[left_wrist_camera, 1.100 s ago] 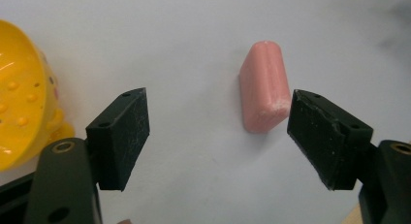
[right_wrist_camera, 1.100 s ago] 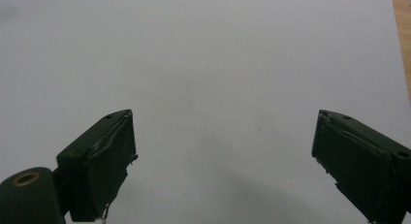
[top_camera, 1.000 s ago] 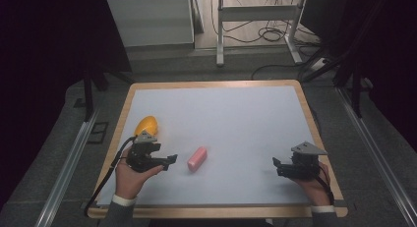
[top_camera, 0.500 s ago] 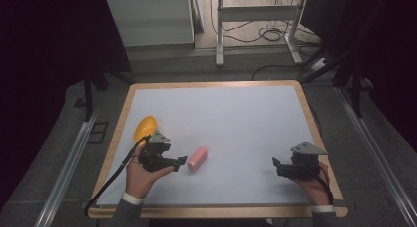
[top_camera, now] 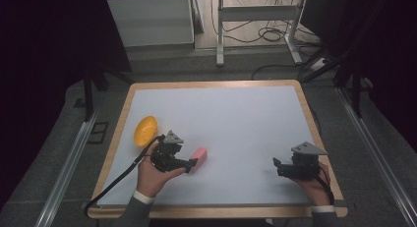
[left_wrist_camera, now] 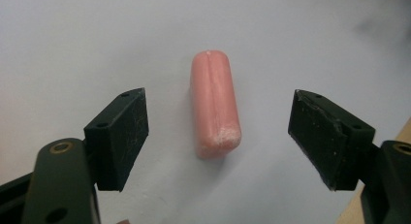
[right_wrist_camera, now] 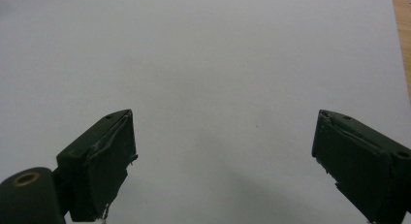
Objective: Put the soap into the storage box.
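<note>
- The block (top_camera: 198, 159) lies flat on the tabletop (top_camera: 236, 124), in its near-left part.
- The left hand-held gripper (top_camera: 189, 165) sits at the block's near-left end; in the left gripper view its jaws stand one on each side of the block (left_wrist_camera: 214, 104), apart from it.
- The bowl (top_camera: 145, 130) rests tilted near the tabletop's left edge, behind and to the left of the left hand-held gripper.
- The right hand-held gripper (top_camera: 277, 166) rests near the tabletop's near-right corner, well apart from the block, with bare tabletop (right_wrist_camera: 218, 64) between its spread jaws.
- Beyond the tabletop's far edge, a metal frame (top_camera: 255, 13) stands on the floor with cables (top_camera: 273, 36) beneath it.
</note>
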Available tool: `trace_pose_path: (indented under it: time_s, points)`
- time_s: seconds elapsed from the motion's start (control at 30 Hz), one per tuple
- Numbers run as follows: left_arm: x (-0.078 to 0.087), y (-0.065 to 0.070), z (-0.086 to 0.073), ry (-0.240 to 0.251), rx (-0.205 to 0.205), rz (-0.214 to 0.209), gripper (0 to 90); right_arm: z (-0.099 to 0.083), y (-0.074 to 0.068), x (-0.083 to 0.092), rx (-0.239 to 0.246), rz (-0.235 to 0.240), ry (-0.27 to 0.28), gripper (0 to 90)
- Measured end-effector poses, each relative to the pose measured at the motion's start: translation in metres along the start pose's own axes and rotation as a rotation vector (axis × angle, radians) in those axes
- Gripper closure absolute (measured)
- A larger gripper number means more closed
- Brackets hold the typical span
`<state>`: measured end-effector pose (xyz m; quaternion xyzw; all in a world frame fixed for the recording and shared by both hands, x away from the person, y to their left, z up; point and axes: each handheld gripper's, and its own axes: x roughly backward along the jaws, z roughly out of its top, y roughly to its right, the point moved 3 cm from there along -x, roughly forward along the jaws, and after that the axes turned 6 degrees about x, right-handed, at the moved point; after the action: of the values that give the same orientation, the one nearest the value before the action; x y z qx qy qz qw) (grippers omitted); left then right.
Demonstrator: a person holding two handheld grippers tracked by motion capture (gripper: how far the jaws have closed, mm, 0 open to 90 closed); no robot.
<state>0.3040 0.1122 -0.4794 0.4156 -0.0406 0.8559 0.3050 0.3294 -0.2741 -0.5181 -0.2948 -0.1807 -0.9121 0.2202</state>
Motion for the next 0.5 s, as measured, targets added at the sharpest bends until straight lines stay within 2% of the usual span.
trace_pose_path:
  time_s: [0.23, 0.5]
  points:
    - [-0.013, 0.006, 0.003, -0.025, -0.008, 0.002, 23.1, 0.0, 0.0, 0.0, 0.002, -0.001, -0.002, 8.3]
    - [-0.024, 0.005, 0.004, -0.049, -0.002, 0.013, 24.0, -0.001, 0.0, -0.001, 0.002, -0.005, -0.007, 8.3]
